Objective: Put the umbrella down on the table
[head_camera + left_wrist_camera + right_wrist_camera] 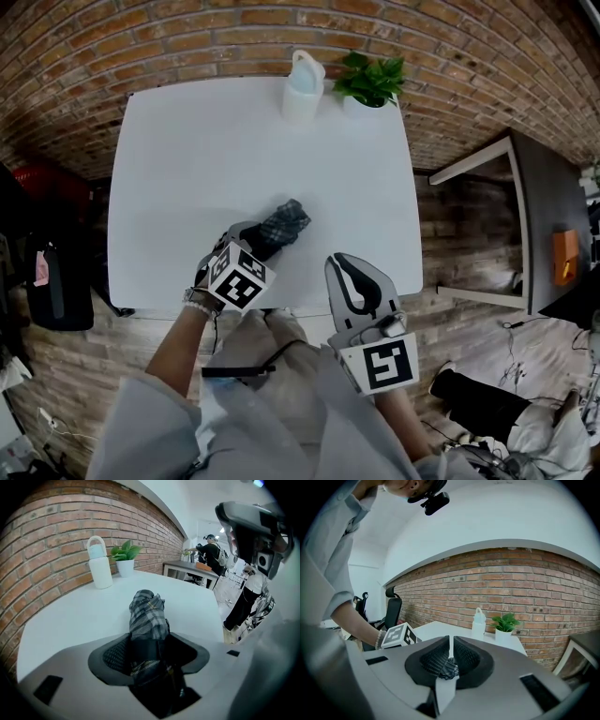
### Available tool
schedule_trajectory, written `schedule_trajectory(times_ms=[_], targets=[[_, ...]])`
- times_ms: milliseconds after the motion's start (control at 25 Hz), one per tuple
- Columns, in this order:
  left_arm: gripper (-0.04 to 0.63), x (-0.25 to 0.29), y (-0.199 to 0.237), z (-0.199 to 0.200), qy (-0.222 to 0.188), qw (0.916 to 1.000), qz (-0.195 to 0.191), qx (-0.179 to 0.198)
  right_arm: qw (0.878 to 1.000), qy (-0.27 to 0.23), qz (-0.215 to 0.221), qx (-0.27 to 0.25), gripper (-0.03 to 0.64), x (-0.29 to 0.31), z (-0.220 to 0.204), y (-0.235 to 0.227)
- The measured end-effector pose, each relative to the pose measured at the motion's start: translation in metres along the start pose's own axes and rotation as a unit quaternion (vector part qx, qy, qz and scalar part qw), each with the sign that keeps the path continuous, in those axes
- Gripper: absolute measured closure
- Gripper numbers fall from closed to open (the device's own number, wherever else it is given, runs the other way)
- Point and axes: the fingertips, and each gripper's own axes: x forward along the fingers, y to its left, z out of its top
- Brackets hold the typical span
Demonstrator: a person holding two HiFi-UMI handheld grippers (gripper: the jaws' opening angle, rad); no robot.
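While the folded plaid umbrella [278,228] lies flat on the white table [178,159], close to the front edge and a little right of centre, the left tongs [149,644] sit over its near end, angled steeply down.

- Left tongs: jaws apart. Umbrella between them, but bare pad mesh shows on one side of the cloth and a dark gap on the other. Neither pad seen pressing.
- Umbrella's far end points toward the table's back right corner.
- Marker cube and a wrist with a bead bracelet [199,300] hang over the front edge.
- Right tongs [347,267]: off the table, just past its front edge, well to the right of the umbrella. Jaws together, only a hairline slit, nothing in them. The scrap of plaid seen past the pads is the umbrella farther off.
- Back edge: white bottle [303,86] with loop handle, potted green plant [370,82] just beside it, both near the brick wall [187,37]. Well apart from the umbrella.
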Motion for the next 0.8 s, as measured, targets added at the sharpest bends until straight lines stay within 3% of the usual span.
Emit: schedule_trajectory(times_ms=[120, 280, 400, 560, 640, 800], targets=[[0.330, -0.004, 0.001, 0.002, -0.009, 0.9999, -0.008, -0.011, 1.000, 0.028, 0.003, -0.008, 0.561, 0.000, -0.008, 0.003], [0.330, -0.020, 0.003, 0.011, -0.033, 0.9993, -0.003, -0.017, 1.000, -0.002, 0.000, -0.003, 0.561, 0.007, 0.005, 0.006], [0.344, -0.041, 0.010, 0.021, -0.062, 0.9978, 0.014, -0.018, 1.000, 0.005, 0.004, -0.011, 0.561, 0.010, 0.008, 0.013], [0.426, -0.074, 0.023, 0.035, -0.105, 0.9933, 0.044, -0.022, 1.000, 0.001, 0.008, -0.020, 0.561, 0.015, 0.018, 0.021], [0.504, -0.094, 0.030, 0.043, -0.128, 0.9893, 0.067, -0.021, 1.000, -0.005, 0.008, -0.024, 0.561, 0.017, 0.025, 0.024], [0.558, -0.136, 0.042, 0.059, -0.169, 0.9796, 0.108, -0.016, 0.999, -0.023, 0.008, -0.033, 0.561, 0.019, 0.043, 0.030]])
